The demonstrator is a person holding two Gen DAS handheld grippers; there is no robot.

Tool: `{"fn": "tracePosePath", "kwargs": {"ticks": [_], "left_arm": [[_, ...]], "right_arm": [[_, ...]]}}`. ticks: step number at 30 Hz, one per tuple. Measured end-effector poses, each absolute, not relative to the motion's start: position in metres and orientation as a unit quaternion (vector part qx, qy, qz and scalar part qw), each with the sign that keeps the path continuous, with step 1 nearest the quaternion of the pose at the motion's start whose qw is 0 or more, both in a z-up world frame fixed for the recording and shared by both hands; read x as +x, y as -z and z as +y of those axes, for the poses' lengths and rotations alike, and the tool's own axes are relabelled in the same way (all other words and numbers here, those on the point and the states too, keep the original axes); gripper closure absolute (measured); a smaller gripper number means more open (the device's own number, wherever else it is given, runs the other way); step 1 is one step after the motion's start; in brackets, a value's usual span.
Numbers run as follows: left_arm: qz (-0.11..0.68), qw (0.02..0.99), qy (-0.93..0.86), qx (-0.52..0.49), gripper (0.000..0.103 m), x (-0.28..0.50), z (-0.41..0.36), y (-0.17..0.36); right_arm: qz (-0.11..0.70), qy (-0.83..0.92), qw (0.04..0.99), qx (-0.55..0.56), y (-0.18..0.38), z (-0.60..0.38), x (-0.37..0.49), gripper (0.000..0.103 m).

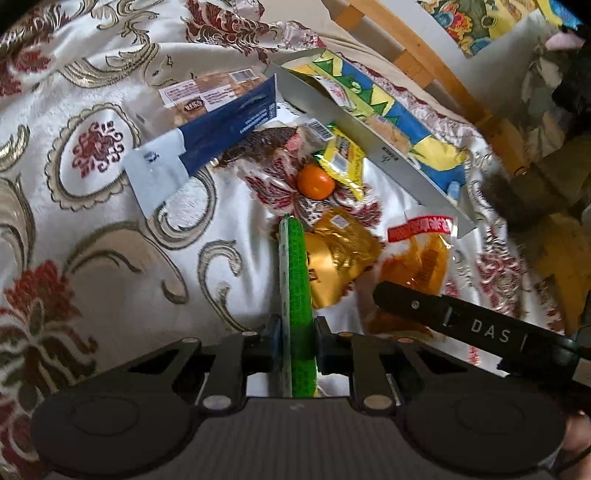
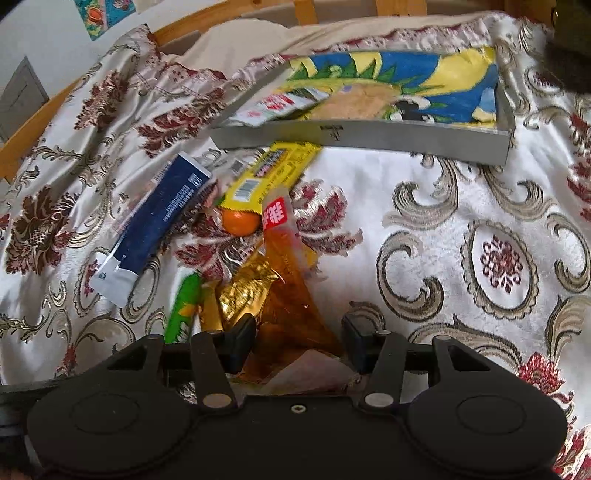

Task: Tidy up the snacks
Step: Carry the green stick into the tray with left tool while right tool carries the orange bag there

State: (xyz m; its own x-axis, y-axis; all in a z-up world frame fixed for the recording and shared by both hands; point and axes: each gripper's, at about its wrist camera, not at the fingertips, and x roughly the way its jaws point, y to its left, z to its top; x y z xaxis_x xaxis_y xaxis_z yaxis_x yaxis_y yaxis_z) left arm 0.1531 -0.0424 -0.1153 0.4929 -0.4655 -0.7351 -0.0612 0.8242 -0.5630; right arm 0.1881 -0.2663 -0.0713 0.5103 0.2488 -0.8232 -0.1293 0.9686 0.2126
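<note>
The left claw (image 1: pixel 295 295) is clamping a green snack packet (image 1: pixel 297 280); the right claw (image 2: pixel 295 343) is closing on an orange snack bag (image 2: pixel 291 295). Ahead of both, the tray (image 2: pixel 369 142) is holding one sachet (image 2: pixel 273 107), leaving most snacks waiting on the bed (image 2: pixel 461 192).

Lying spread beneath everything: a patterned bedspread (image 1: pixel 110 221), framed by wood and wall.

Covering the bed in glossy white fabric, showing dark red flower motifs and beige-gold scrolls, wrinkling toward the far edge in the right wrist view (image 2: pixel 480 240). Running along the far side, a light wooden bed frame (image 1: pixel 436 62), its rail curving behind the cover (image 2: pixel 177 27). Peeking out between cover and frame, a plain beige pillow or sheet (image 2: pixel 236 37). Standing behind, a pale wall (image 2: pixel 44 33), carrying a colourful picture (image 1: pixel 476 22) at the upper edge (image 2: pixel 98 14). Sitting dark and blurred at the right edge of the left wrist view, something unidentifiable.
</note>
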Motion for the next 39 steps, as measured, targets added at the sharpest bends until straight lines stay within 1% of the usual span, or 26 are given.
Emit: {"fn": "tracePosePath", "kwargs": {"ticks": [7, 14, 17, 24, 29, 33, 39], "left_arm": [[0.444, 0.830, 0.144, -0.306, 0.084, 0.151, -0.036, 0.101], [0.422, 0.822, 0.167, -0.345, 0.084, 0.160, -0.039, 0.085], [0.401, 0.834, 0.166, -0.341, 0.084, 0.173, -0.043, 0.071], [0.344, 0.861, 0.174, -0.331, 0.084, 0.243, -0.070, 0.035], [0.319, 0.877, 0.182, -0.310, 0.084, 0.297, -0.097, 0.024], [0.333, 0.879, 0.182, -0.290, 0.084, 0.339, -0.124, 0.034], [0.369, 0.871, 0.185, -0.267, 0.084, 0.388, -0.160, 0.065]], "right_arm": [[0.424, -0.112, 0.898, 0.038, 0.049, -0.264, 0.178, 0.050], [0.377, -0.097, 0.919, 0.055, 0.031, -0.276, 0.177, 0.050], [0.353, -0.083, 0.929, 0.070, 0.022, -0.287, 0.184, 0.050], [0.278, -0.049, 0.956, 0.082, 0.013, -0.321, 0.221, 0.050], [0.240, -0.031, 0.967, 0.077, 0.015, -0.337, 0.259, 0.050], [0.228, -0.018, 0.971, 0.066, 0.024, -0.347, 0.287, 0.050], [0.255, 0.004, 0.964, 0.076, 0.049, -0.366, 0.314, 0.050]]}}
